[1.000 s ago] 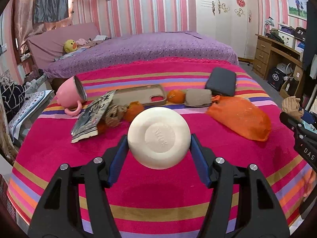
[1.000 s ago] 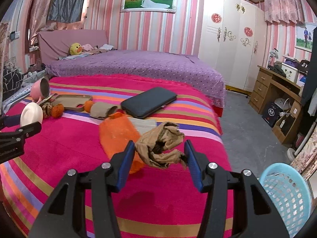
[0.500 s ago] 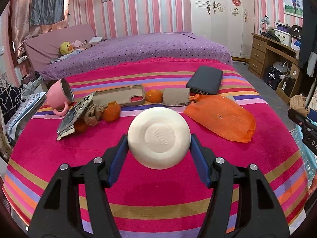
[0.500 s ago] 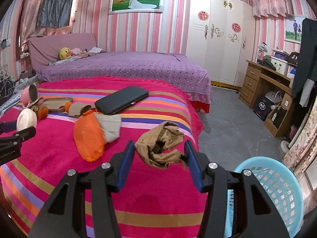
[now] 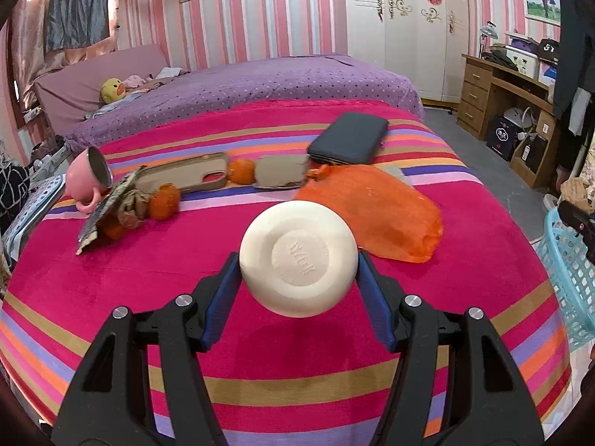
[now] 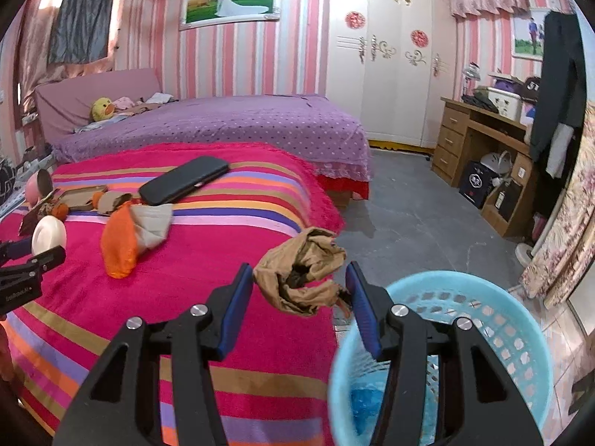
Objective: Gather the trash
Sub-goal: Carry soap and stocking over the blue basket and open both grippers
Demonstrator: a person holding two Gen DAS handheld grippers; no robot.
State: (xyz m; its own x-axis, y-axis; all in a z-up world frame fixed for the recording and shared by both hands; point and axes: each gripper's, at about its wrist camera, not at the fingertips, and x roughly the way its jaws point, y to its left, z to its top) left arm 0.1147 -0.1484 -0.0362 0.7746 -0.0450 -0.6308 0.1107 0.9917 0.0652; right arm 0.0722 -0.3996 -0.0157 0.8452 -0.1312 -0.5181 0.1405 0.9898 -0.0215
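Observation:
My left gripper [image 5: 299, 278] is shut on a round cream-white bowl [image 5: 298, 258], held bottom side toward the camera above the striped bed cover. The right gripper [image 6: 301, 290] is shut on a crumpled brown paper wad [image 6: 303, 271], carried at the bed's right edge beside a light blue perforated basket [image 6: 483, 319] on the floor. In the right wrist view the left gripper [image 6: 28, 260] with the bowl [image 6: 48, 232] shows at the far left. An orange plastic bag [image 5: 375, 212], a crumpled wrapper [image 5: 108, 204] and several oranges lie on the bed.
A pink mug [image 5: 87, 178], a tan phone case [image 5: 186, 176], a dark wallet [image 5: 349, 137] and a grey pouch [image 5: 282, 173] lie on the striped bed cover [image 5: 186, 267]. A wooden desk [image 6: 483, 141] stands at the right, across grey floor.
Both grippers have moved to the right across the bed with their loads. The blue basket has come into view under the right gripper and at the right edge of the left view.

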